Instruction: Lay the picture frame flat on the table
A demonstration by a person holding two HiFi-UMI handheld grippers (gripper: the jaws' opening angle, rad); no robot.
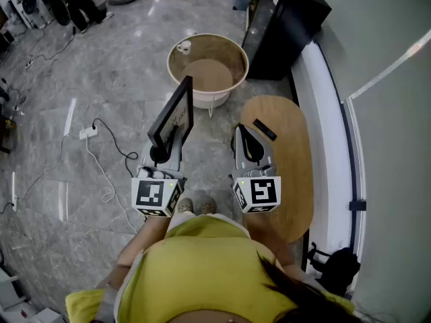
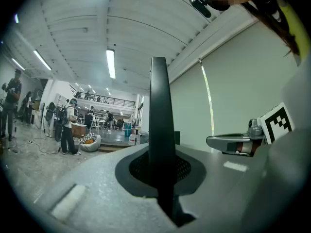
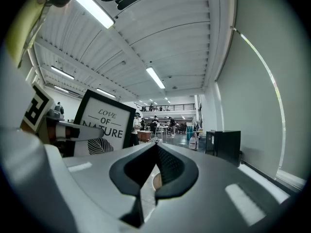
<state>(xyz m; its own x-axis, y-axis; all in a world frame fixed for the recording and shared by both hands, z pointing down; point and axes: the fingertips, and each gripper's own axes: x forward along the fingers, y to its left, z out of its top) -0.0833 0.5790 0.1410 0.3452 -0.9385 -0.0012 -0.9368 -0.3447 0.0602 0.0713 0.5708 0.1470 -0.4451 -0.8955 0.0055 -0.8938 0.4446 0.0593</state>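
Observation:
A black picture frame (image 1: 176,115) stands upright in the air above the floor, left of the wooden oval table (image 1: 291,180). My left gripper (image 1: 163,148) is shut on its lower edge. In the left gripper view the frame (image 2: 159,120) shows edge-on, pinched between the jaws of the left gripper (image 2: 161,161). My right gripper (image 1: 243,134) hovers over the table's left edge, shut with nothing in it. In the right gripper view the closed tips of the right gripper (image 3: 156,149) point ahead, and the frame (image 3: 104,124) shows its "LOVE OF NATURE" print at the left.
A small black flat object (image 1: 264,129) lies on the table's far end. A round tub (image 1: 207,64) stands on the floor ahead, a black cabinet (image 1: 283,25) beyond the table. A cable and power strip (image 1: 88,132) lie at the left. A white ledge (image 1: 323,147) runs along the right.

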